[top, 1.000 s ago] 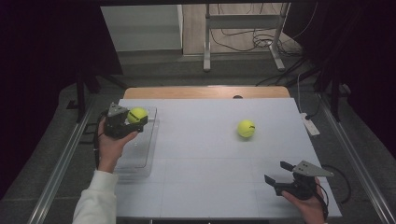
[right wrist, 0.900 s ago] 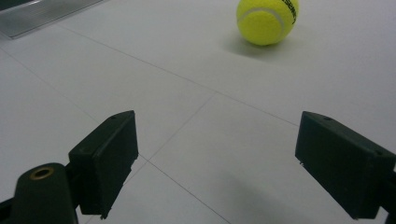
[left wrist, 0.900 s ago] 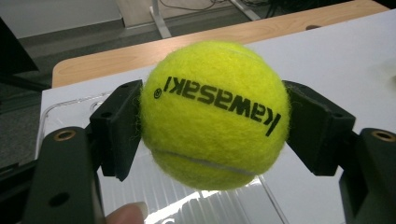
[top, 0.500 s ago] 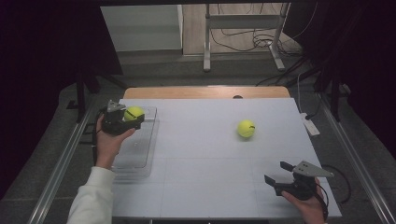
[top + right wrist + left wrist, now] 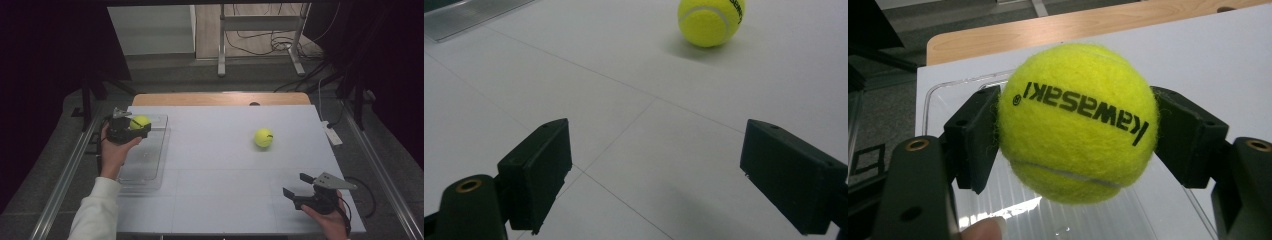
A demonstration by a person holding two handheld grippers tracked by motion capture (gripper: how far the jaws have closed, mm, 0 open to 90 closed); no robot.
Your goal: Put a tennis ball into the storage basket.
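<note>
My left gripper [image 5: 136, 127] is shut on a yellow tennis ball [image 5: 140, 122] and holds it above the far end of a clear plastic tray [image 5: 147, 165] at the table's left side. In the left gripper view the ball [image 5: 1077, 122], printed "kawasaki", sits squeezed between both black jaws over the tray [image 5: 948, 90]. A second tennis ball [image 5: 263, 137] lies free on the white table, right of centre. My right gripper [image 5: 298, 185] rests open near the front right edge, and the free ball [image 5: 710, 21] lies well ahead of it.
The white table top [image 5: 220, 165] has a wooden strip [image 5: 220, 98] along its far edge. A white power strip [image 5: 331, 133] lies at the right edge. Metal rails run along both sides of the table, and cables lie on the floor beyond it.
My left gripper has carried the ball a little farther back and left over the tray. The right gripper and the free ball have not moved.
</note>
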